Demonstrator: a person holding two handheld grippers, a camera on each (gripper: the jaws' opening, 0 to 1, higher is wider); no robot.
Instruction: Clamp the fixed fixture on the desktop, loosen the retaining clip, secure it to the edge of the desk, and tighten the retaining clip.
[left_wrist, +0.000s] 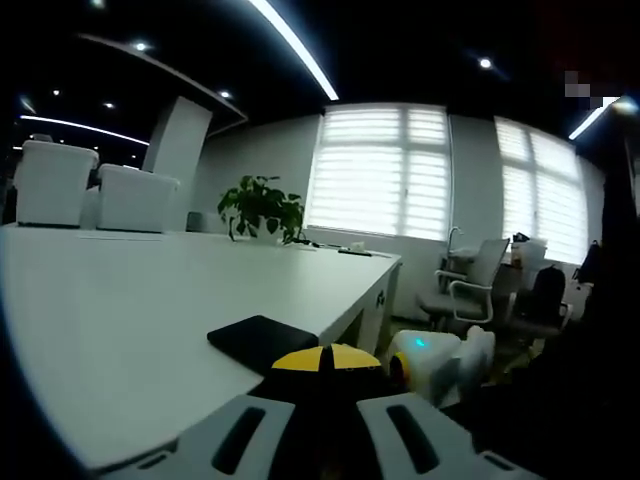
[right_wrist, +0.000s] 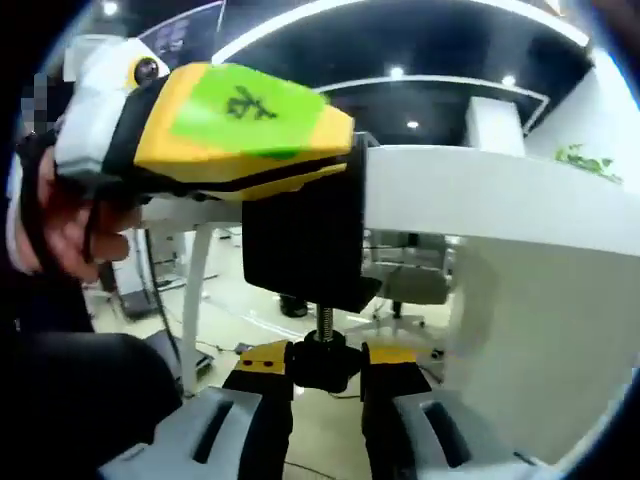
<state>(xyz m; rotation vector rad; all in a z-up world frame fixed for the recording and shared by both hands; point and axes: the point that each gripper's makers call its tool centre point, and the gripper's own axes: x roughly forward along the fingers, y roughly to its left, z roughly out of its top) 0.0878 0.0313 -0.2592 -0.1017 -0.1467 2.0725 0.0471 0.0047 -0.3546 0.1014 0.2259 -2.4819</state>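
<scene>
White desk (left_wrist: 120, 300) in a dim office with blinds and a potted plant (left_wrist: 262, 207) at the far end; the black clamp fixture (right_wrist: 305, 240) is already seated over the desk's edge, its top plate (left_wrist: 262, 340) lying flat on the desktop in the left gripper view and its body hanging below the edge in the right gripper view.

The left gripper (right_wrist: 215, 125), seen from the right gripper view with a hand (right_wrist: 60, 215) behind it, appears closed on the fixture at the desk edge; in its own view its yellow jaw tips meet over the fixture's near end. The right gripper (right_wrist: 322, 365) sits below, jaws closed on the black knob (right_wrist: 320, 358) at the foot of the threaded screw (right_wrist: 323, 320).

Judging from this, fitting the fixture to the edge looks done and the work is on the screw. Tightening seems to be what is left, though a single moment cannot say which way the knob turns.

Hard to tell: whether the screw's pad already bears against the underside of the desk, since the fixture body hides it. How firmly the left jaws pinch is unclear too, because the contact sits at the very bottom of that view
</scene>
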